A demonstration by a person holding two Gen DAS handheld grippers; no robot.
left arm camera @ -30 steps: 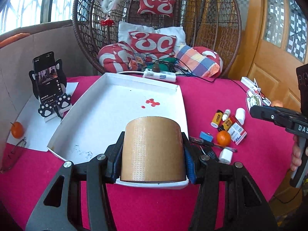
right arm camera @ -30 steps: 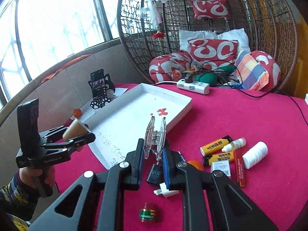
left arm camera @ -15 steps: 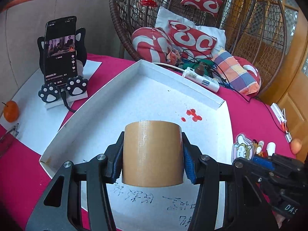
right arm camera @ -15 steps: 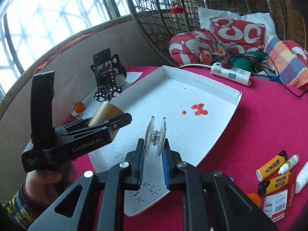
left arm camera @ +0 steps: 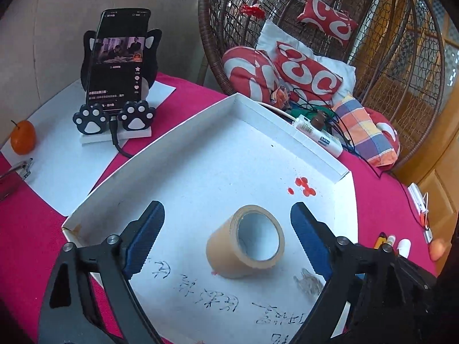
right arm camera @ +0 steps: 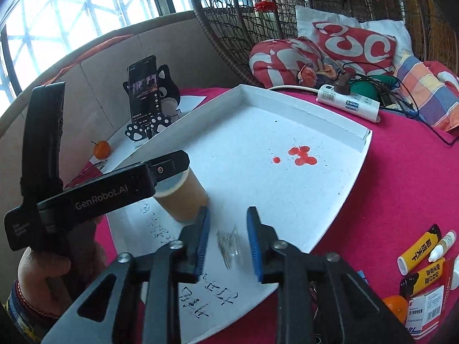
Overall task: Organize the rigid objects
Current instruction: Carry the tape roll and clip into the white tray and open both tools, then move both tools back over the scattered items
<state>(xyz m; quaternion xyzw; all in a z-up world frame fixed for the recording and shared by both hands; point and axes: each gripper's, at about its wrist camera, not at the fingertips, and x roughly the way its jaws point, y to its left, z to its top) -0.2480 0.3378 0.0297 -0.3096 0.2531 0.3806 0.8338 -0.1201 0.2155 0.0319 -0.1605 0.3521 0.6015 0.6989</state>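
A brown tape roll [left arm camera: 245, 242] lies in the white tray [left arm camera: 200, 154], tilted with its hole facing me. My left gripper [left arm camera: 226, 229] is open, its fingers wide on either side of the roll and apart from it. The roll also shows in the right wrist view [right arm camera: 180, 197], partly behind the left gripper body. My right gripper [right arm camera: 228, 229] is open above a small clear clip [right arm camera: 229, 243] that lies in the tray [right arm camera: 355, 177] near its front edge. In the left wrist view the clip [left arm camera: 308, 282] lies to the right of the roll.
A phone on a cat-paw stand [left arm camera: 119, 66] and an orange [left arm camera: 23, 137] sit left of the tray. A power strip [right arm camera: 348, 106] lies behind it. Small bottles, tubes and a box [right arm camera: 421, 261] lie on the pink cloth at right. A wicker chair with cushions stands behind.
Both grippers have opened. The left one let go of the tape roll, which now lies in the tray. The right one let go of the clear clip, now in the tray.
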